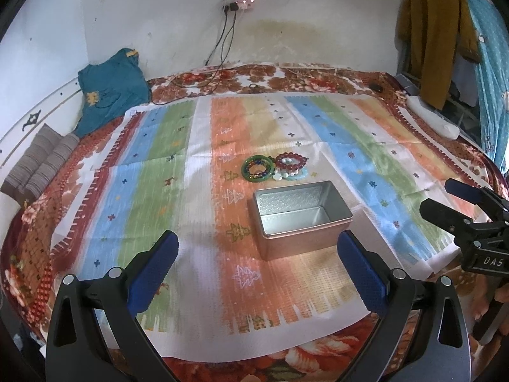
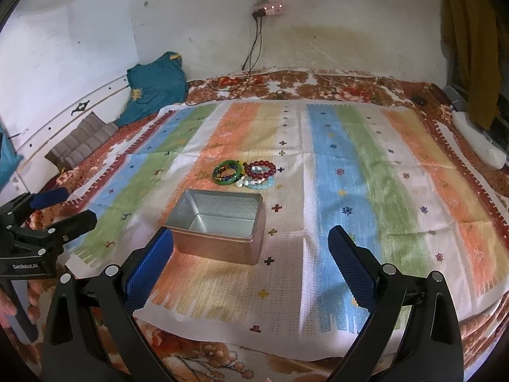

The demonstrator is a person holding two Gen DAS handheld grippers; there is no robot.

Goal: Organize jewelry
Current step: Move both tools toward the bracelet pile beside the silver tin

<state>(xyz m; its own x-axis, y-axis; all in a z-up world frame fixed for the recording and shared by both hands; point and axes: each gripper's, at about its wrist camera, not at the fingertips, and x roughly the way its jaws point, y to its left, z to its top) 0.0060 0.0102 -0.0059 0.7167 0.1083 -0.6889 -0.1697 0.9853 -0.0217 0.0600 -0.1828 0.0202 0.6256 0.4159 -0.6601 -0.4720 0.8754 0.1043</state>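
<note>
Both tongs released and empty: the left gripper [image 1: 257,254] and the right gripper [image 2: 251,251] hover with blue pads spread wide above a striped cloth [image 1: 165,172] laid over a floral bedspread [image 1: 286,76]. An open, empty metal tin [image 1: 302,216] stands on the cloth just beyond the fingertips — left of centre in the right wrist view. Just past the tin lies the jewelry, a touching cluster: a green bangle [image 1: 257,168], a dark red bead bracelet [image 1: 291,161], and pale blue and white pieces [image 1: 291,175] at its near edge.
</note>
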